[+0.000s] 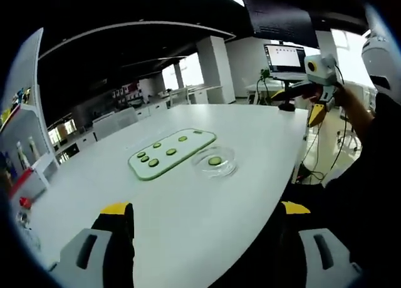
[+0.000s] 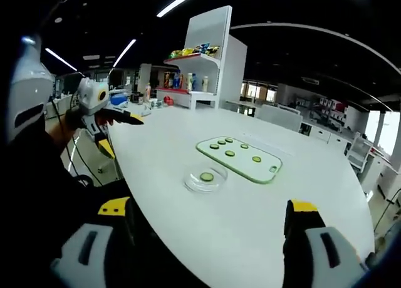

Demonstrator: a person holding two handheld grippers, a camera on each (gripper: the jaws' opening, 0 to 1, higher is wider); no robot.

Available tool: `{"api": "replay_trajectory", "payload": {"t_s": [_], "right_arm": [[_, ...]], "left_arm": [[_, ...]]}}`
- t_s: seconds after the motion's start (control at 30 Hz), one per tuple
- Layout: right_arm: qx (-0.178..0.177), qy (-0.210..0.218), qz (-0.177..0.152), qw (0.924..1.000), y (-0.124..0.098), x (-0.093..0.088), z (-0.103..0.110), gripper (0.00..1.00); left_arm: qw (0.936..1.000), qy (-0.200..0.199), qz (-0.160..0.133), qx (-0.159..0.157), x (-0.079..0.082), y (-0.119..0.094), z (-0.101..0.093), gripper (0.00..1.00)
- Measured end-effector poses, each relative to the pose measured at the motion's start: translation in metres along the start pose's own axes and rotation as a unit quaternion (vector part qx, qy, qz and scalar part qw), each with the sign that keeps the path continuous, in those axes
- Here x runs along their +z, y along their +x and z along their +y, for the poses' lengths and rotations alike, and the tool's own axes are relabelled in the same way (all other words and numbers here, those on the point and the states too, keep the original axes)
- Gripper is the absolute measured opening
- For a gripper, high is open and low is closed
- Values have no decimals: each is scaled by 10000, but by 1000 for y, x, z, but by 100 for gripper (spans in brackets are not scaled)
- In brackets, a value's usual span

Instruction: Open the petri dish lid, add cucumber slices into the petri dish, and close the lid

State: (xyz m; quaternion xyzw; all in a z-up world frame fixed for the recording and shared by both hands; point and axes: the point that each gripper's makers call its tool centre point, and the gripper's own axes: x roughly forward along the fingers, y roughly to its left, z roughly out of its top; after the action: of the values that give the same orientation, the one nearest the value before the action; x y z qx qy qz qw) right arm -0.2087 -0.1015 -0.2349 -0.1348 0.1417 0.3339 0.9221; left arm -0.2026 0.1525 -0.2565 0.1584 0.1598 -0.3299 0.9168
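Petri dish [image 1: 214, 162] sits on white table [image 1: 188, 219] just beside the pale green cutting board [image 1: 172, 151], near edge, so slices travel a short hop. One cucumber slice [image 1: 215, 161] lies in the dish; lid can't be told apart from dish, so whether it's on is unclear. Five more slices [image 1: 156, 155] are left on the board, spread out, easy to pick singly. Right gripper view: dish [image 2: 205, 178] is in front of board [image 2: 240, 158], with a slice inside [image 2: 207, 176].

Left gripper [image 1: 203, 216] hangs back from the table edge, jaws spread wide, holding nothing, touching nothing. Right gripper [image 2: 210, 216] is likewise wide apart, empty, well short of dish.

Judgement: both pulled back and idle, either between slices or done; can't say which
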Motion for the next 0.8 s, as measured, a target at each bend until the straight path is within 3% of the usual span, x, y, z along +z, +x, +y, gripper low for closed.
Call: {"api": "replay_trajectory", "payload": {"t_s": [0.8], "right_arm": [[78,-56,-31,9999,0,6,7,97]], "left_arm": [[9999,7,-150,16,9,-10,0,95]]}}
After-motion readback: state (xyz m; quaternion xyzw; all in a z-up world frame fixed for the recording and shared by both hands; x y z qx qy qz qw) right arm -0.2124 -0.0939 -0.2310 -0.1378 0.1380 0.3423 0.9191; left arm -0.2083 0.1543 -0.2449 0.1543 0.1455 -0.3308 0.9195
